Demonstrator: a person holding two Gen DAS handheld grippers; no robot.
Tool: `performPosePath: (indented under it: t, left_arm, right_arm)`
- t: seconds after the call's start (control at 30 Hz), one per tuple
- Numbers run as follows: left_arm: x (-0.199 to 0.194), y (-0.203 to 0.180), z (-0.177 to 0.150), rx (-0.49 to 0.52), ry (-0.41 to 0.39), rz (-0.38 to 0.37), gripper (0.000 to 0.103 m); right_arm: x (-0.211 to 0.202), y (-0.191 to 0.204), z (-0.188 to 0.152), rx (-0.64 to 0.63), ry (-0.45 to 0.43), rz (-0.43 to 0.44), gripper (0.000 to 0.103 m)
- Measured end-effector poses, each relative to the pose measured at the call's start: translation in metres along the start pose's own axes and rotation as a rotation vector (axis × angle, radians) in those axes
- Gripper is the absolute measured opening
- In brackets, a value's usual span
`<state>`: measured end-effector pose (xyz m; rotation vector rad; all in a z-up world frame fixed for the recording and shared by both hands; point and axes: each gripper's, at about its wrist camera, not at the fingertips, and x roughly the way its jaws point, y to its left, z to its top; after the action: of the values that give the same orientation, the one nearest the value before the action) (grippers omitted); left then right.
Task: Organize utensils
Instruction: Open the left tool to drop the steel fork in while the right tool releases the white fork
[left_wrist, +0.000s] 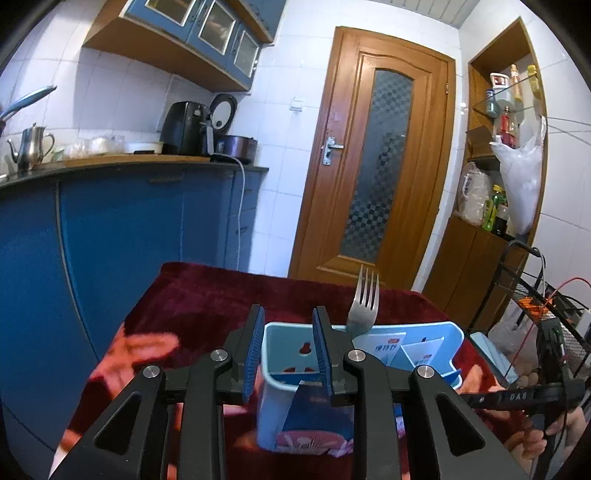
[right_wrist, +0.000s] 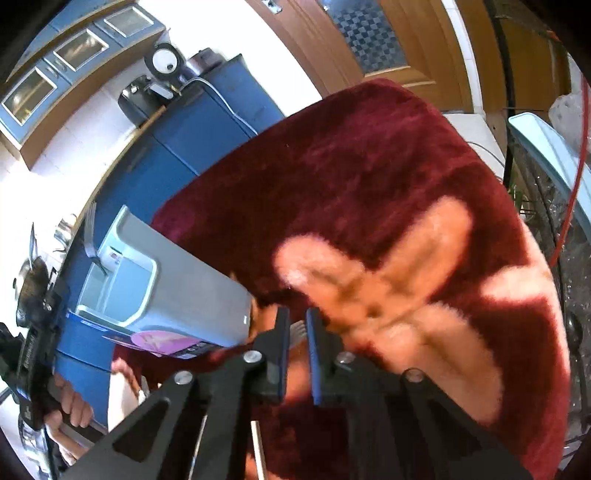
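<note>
Left wrist view — holder braced
Our left gripper (left_wrist: 288, 314) loosely straddled the light-blue plastic utensil holder (left_wrist: 303, 417); our right gripper (right_wrist: 297, 317) pinched a silver utensil (right_wrist: 298, 329).

You face white tiled walls (left_wrist: 122, 96), blue cabinets (left_wrist: 122, 221), a wooden door (left_wrist: 384, 155) and an alcove shelf (left_wrist: 506, 147), brightly lit.

The utensil holder (left_wrist: 364, 354) stood on the blanket-covered worktop (left_wrist: 207, 295), directly before the left tool (left_wrist: 288, 354), whose pads straddled its near left corner. A fork (left_wrist: 364, 301) stood upright in a rear compartment, right of that tool. Seen from the right tool (right_wrist: 295, 354), the holder lay to its left; what seemed to be fork tines (right_wrist: 297, 330) lay between its pads.
</note>
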<state>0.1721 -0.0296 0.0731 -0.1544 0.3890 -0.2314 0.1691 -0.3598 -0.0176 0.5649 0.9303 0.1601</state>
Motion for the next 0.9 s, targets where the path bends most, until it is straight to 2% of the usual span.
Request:
performPosePath:
  t: [0.3, 0.6, 0.9]
  left_arm:
    - [-0.017, 0.014, -0.003, -0.022, 0.03, 0.009, 0.027]
    - [-0.026, 0.022, -0.011, -0.007, 0.06, 0.045, 0.028]
    - [-0.032, 0.032, -0.018, -0.021, 0.085, 0.054, 0.028]
  right_arm:
    - [-0.034, 0.02, -0.006, -0.037, -0.12, 0.07, 0.006]
    - [-0.085, 0.07, -0.009, -0.141, -0.271, 0.12, 0.004]
    - [-0.131, 0.114, 0.0, -0.241, -0.425, 0.108, 0.004]
